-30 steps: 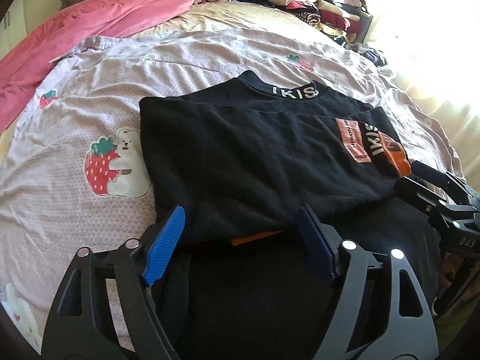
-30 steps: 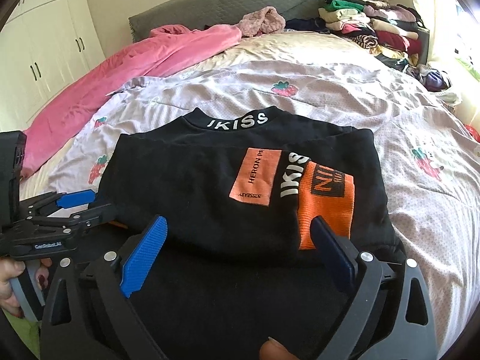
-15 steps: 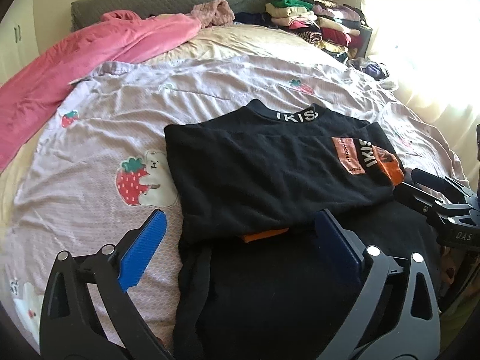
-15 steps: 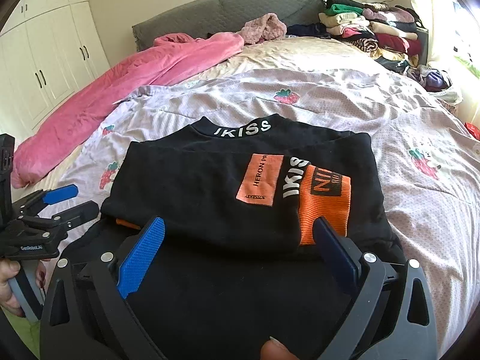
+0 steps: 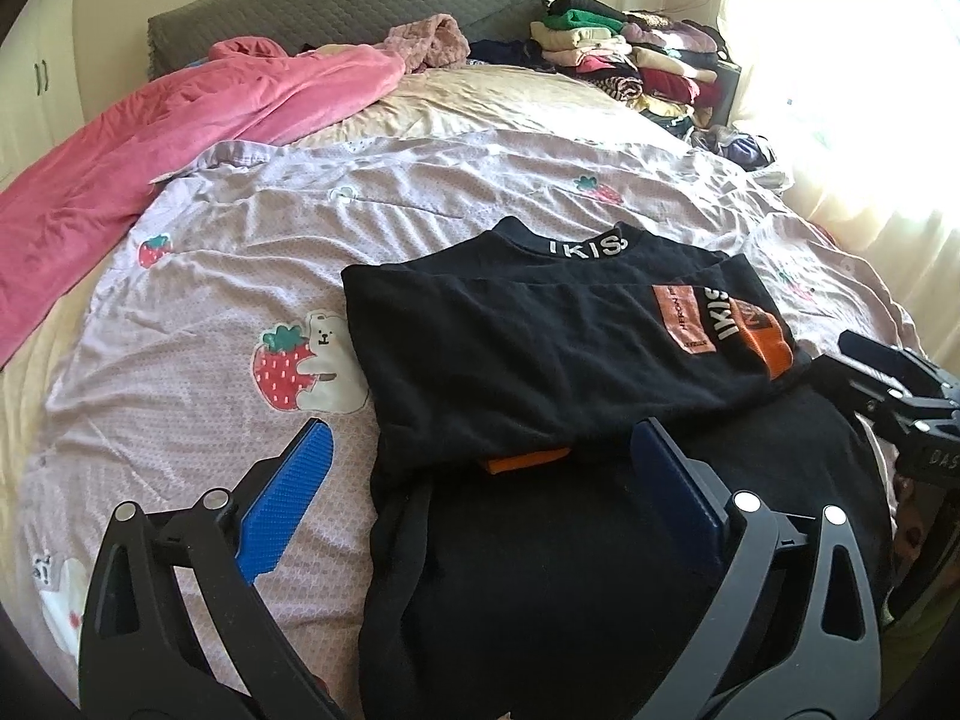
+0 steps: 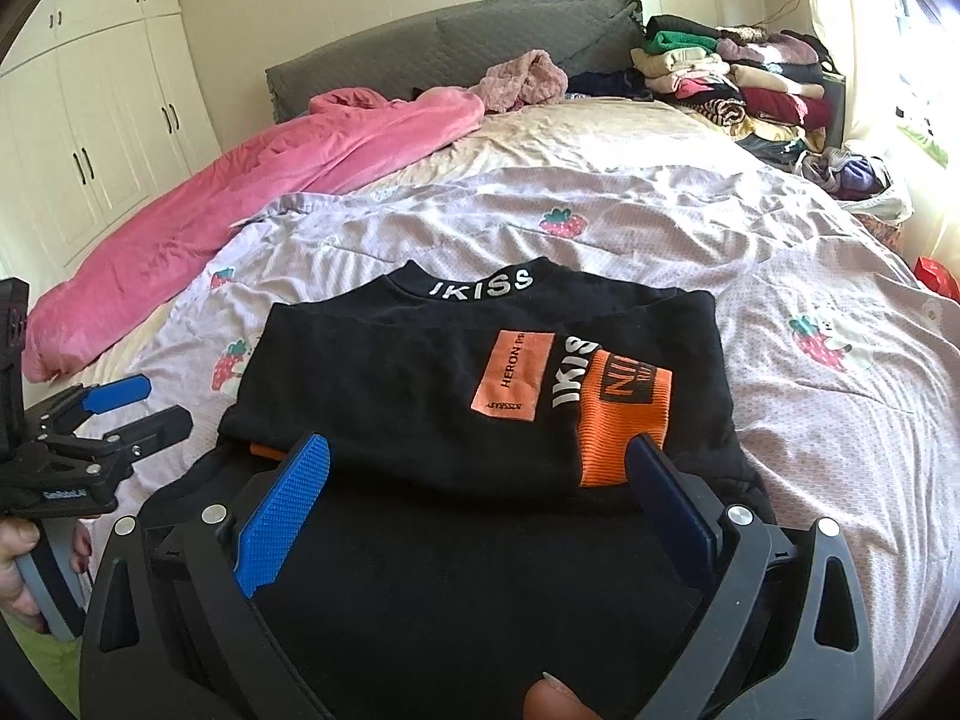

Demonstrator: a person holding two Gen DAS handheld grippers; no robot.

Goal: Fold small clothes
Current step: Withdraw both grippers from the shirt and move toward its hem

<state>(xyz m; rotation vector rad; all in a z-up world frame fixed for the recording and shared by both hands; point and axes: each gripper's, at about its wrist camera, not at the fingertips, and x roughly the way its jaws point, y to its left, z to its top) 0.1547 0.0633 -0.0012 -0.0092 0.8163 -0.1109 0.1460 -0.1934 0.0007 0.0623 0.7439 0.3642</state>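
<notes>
Left gripper (image 5: 474, 456) and right gripper (image 6: 477, 468) both gape wide, holding nothing, above the near hem of the black top (image 6: 456, 384) lying part-folded on the bed (image 6: 690, 216), collar toward 12 o'clock.

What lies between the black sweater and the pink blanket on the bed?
Only the lilac strawberry-print sheet, wrinkled and bare, lies between the black sweater and the pink blanket; the right wrist view shows it.

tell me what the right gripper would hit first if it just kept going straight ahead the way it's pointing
Most likely the folded black sweatshirt. The right gripper is open, and its near folded edge lies right between the fingertips, with the orange cuff by the right-hand finger. Depth is unclear, so it might skim over the top.
</notes>
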